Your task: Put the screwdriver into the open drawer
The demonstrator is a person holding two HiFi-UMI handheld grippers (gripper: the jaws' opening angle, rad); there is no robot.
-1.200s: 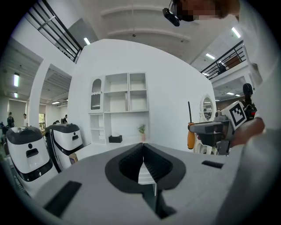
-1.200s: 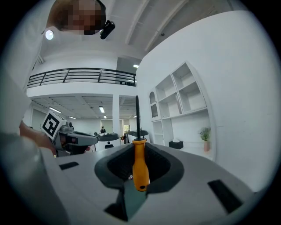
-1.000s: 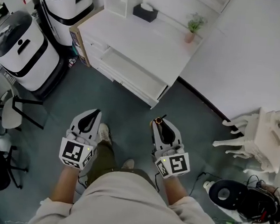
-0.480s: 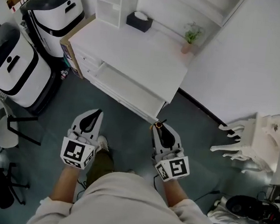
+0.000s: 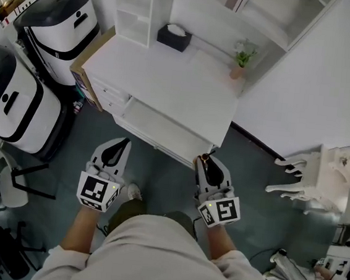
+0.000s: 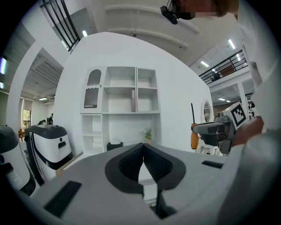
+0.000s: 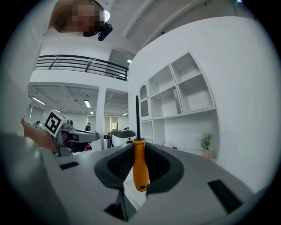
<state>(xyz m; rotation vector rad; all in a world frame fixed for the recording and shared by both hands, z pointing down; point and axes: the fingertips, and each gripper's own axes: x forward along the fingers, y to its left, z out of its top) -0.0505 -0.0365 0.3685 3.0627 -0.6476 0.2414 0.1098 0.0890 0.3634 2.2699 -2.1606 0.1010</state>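
Far left there's a pair of big white-and-black machines point(image 5: 54, 21) on the floor, right next to the white surface point(image 5: 187, 85), which has shelves point(image 5: 136, 8) at the back, a dark tissue box point(image 5: 174, 37) and a little potted plant point(image 5: 241, 55) over toward its right corner. The drawer point(image 5: 161, 127) under the surface's front edge is pulled open and I can't see anything in it. The left hand-held gripper point(image 5: 122, 142) is over the floor, pointing at the drawer's left part but short of it. Its own view shows the jaws clenched together with nothing between them. Then the right hand-held gripper point(image 5: 206, 160), roughly level with the left one, has its tip just by the drawer's front right corner. It's grasping the screwdriver point(image 7: 140, 165) by the orange handle, pads tight on both sides, black shaft sticking straight up above the jaws and the butt of the handle hanging a bit below them. So the screwdriver is in the right one's grip, not in the drawer yet. Both have the marker cubes at the person's end. Off to the far right there's some white carved furniture point(image 5: 323, 177) on the floor, well apart from all this.
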